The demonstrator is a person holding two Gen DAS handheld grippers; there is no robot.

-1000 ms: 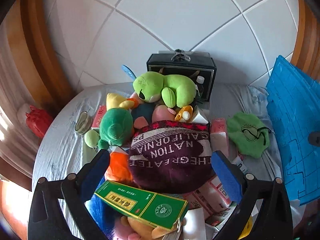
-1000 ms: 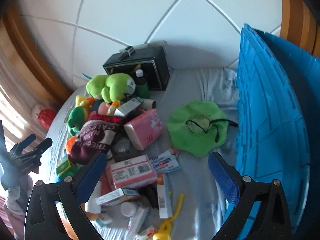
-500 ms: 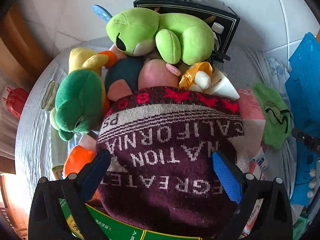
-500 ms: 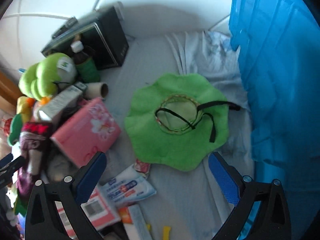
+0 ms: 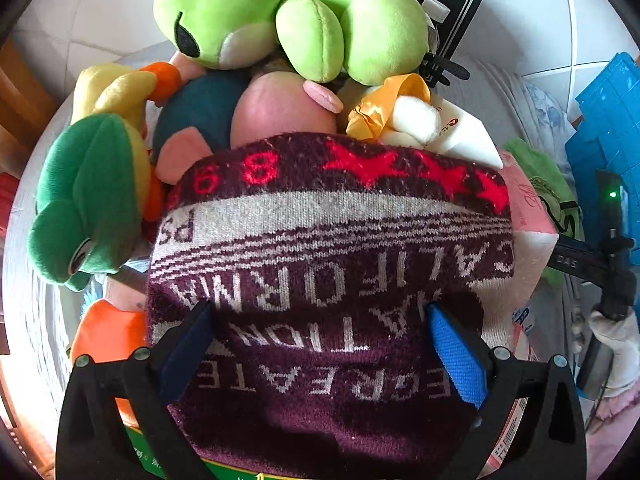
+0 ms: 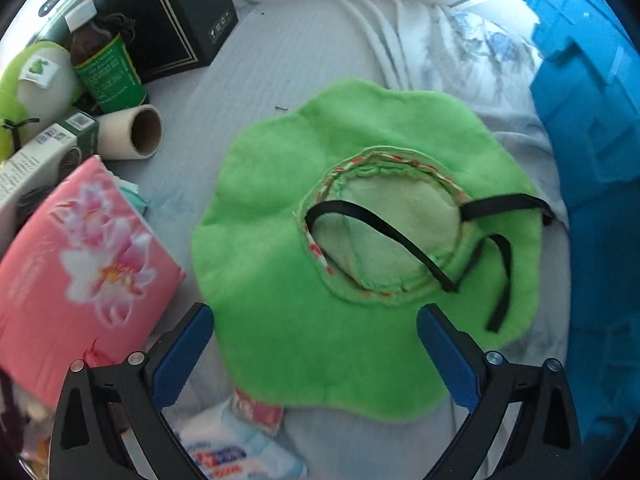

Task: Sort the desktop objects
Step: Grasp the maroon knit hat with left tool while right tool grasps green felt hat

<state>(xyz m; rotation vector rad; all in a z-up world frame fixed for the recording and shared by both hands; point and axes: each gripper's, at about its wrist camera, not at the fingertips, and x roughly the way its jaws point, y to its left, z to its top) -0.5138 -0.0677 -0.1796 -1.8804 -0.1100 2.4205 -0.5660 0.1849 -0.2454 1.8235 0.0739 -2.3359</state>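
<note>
The maroon knitted hat (image 5: 328, 280) sits on top of a heap, and that seems the main risk: it lies over a green box (image 5: 140, 446) and against a pink tissue pack (image 5: 528, 216), with the plush toys crowded just behind it, a lime green frog (image 5: 280, 20) on top and a dark green one (image 5: 88, 196) to the side. If the left gripper (image 5: 320, 338) bites too deep or drags, I would expect it to snag something underneath or tip the soft toys off the pile. The knit is loose too, so a shallow pinch could slip. That gripper's jaws stand wide, one blue pad on each side of the hat and pressed against the wool, not yet squeezing it. Over on the right, the bright green floppy hat (image 6: 312, 280) lies flat on the pale sheet (image 6: 300, 60), just beside the blue crate (image 6: 592, 140); its black strap (image 6: 384, 236) loops loose and could catch on a finger. The right gripper (image 6: 316, 340) is also spread wide, straddling the near brim and holding nothing; whether its pads touch the fabric I cannot tell.
</note>
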